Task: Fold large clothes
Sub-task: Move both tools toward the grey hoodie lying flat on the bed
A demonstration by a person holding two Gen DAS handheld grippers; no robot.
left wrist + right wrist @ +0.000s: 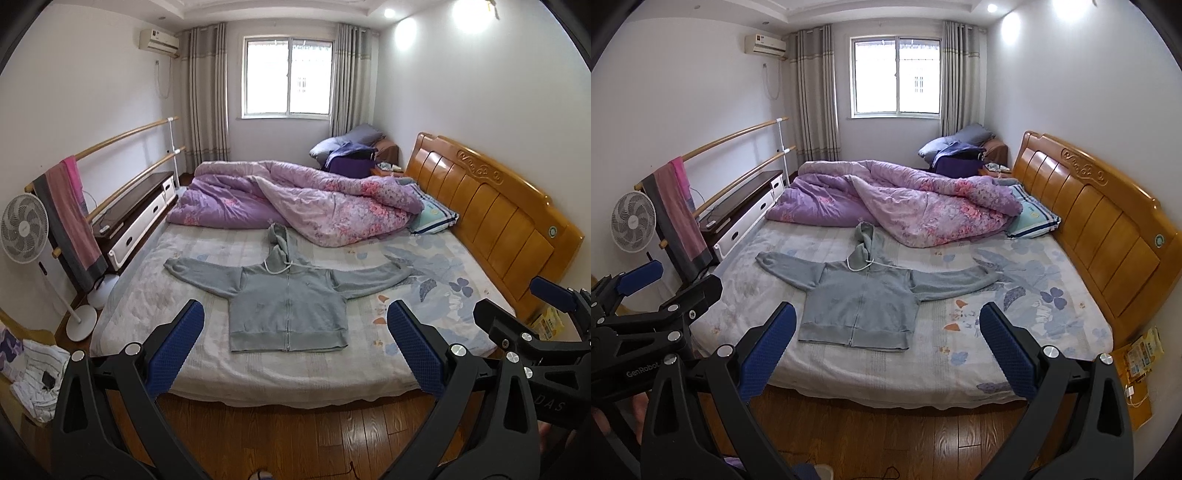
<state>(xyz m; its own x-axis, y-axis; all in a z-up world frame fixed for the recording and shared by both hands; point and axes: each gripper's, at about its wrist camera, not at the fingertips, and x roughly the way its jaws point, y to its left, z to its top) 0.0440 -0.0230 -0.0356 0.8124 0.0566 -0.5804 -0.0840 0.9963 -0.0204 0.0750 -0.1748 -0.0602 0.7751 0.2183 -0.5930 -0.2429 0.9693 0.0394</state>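
Observation:
A grey zip-up hoodie (288, 306) lies flat and face up on the bed (207, 258), sleeves spread to both sides and hood pointing away; it also shows in the right wrist view (860, 306). My left gripper (295, 317) is open and empty, held above the floor in front of the bed's near edge, short of the hoodie's hem. My right gripper (888, 319) is open and empty too, beside the left one, and shows at the right of the left wrist view (517, 306). The left gripper shows at the left of the right wrist view (676, 284).
A purple floral quilt (306, 199) is bunched across the far half of the bed. A wooden headboard (491, 206) stands on the right. A fan (24, 229), a towel rail (70, 229) and a low cabinet (140, 210) line the left wall. Wooden floor (295, 435) lies below.

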